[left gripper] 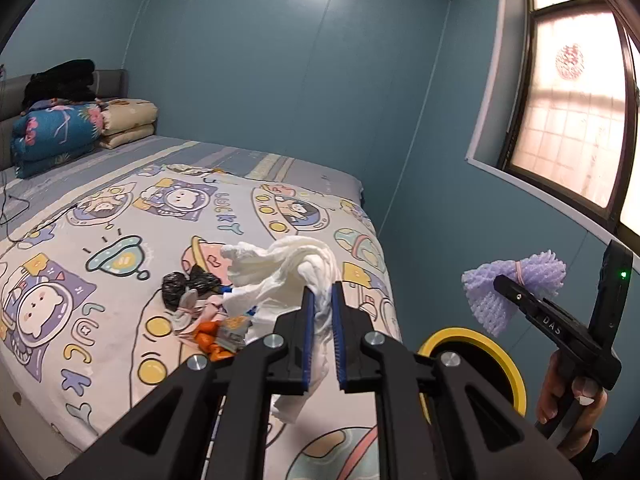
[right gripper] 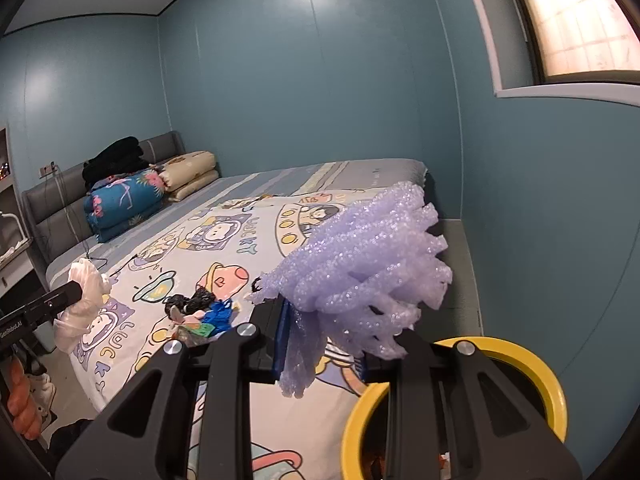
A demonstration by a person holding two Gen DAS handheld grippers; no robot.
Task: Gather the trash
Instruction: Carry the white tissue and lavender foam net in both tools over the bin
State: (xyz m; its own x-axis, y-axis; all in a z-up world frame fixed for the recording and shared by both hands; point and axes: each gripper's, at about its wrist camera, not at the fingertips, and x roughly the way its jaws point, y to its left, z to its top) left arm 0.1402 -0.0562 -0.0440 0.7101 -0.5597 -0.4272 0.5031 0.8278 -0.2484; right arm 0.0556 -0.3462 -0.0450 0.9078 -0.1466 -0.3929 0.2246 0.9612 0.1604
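Left wrist: two grippers (left gripper: 323,300) (left gripper: 505,283), one bin (left gripper: 502,354)

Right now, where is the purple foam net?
The purple foam net is pinched in the right gripper, held in the air off the bed's corner, just above the yellow-rimmed bin.

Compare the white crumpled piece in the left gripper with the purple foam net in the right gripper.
The white crumpled piece is smooth, limp and wrinkled; the purple foam net is bumpy, open-meshed and springy-looking. The white piece droops below the left gripper; the net fans out in a bow shape above the right gripper. Both are pinched between fingers, lifted off the bed, near the yellow-rimmed bin.
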